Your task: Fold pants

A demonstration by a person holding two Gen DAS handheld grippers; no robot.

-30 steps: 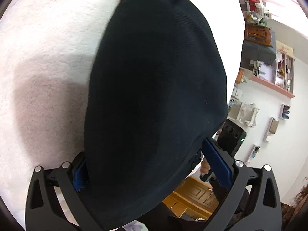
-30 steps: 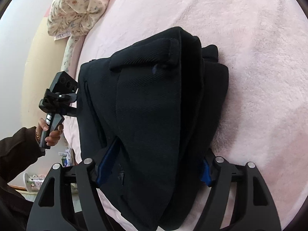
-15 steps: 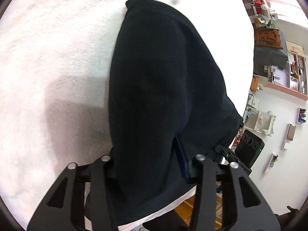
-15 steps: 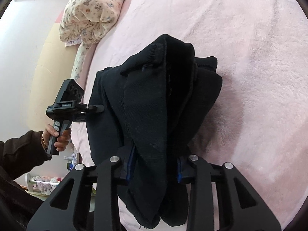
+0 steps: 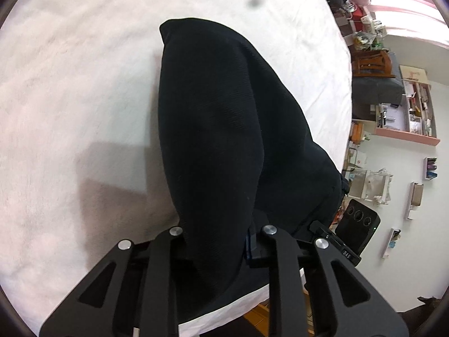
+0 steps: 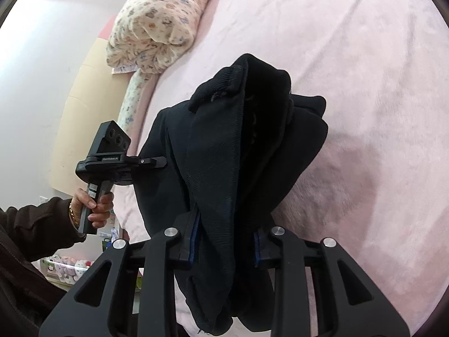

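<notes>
In the left wrist view, the left gripper (image 5: 216, 241) was clamped on a thick bunch of the black pants (image 5: 224, 129), its two black jaws pressed in against the cloth from either side. The pants lay as a bulky, rounded bundle on a pale fleecy bed cover (image 5: 78, 90), stretching away from the gripper toward the far side of the bed. The other handheld gripper unit (image 5: 356, 224) showed at the lower right, just beside the bundle's edge, with small white letters on its body that appeared to read "DAS". A wall shelf (image 5: 407, 123) crowded with small items hung beyond the bed. In the right wrist view, the right gripper (image 6: 227, 238) was likewise clenched on the pants (image 6: 238, 151), several folded layers squeezed between its blue-edged pads. The bundle rested on the pink bed cover (image 6: 364, 84), with a flower-printed rolled quilt (image 6: 160, 25) well apart at the head of the bed. The person's left hand (image 6: 95, 207) held the handle of the left gripper's unit (image 6: 112, 154), which bore a small label too blurred to read surely. The fabric looked soft, limp and fairly heavy in its layers, likely to sag and slide open unless every layer was pinched together near the folded edge.
</notes>
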